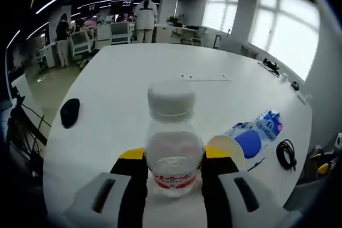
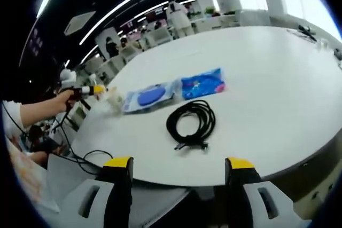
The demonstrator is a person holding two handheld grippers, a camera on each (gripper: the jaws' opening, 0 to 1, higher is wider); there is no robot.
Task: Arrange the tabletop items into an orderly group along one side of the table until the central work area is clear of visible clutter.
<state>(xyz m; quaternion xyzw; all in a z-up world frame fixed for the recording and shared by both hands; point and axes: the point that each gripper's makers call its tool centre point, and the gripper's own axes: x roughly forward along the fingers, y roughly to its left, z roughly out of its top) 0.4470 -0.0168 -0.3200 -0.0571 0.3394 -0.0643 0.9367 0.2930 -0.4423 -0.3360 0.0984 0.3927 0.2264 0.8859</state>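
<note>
The left gripper [image 1: 172, 177] is clamped on the water bottle [image 1: 171, 142]; the right gripper [image 2: 179, 177] hangs agape. Near the counter [image 2: 278, 78] edge, a black cable [image 2: 191, 122], blue packets [image 2: 202, 84] and probably a cup [image 1: 227, 148] await grouping.

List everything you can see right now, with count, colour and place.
bottle: 1, clear with white cap and red label, between the left tongs' jaws
cup: 1, pale yellow, on its side beside the bottle
packets: 2, blue, side by side on the table
cable: 1, black, coiled near the table edge
black object: 1, near the far edge; cannot tell what
table: 1, white
left tongs: yellow-tipped, shut on bottle
right tongs: yellow-tipped, open, off the table edge
</note>
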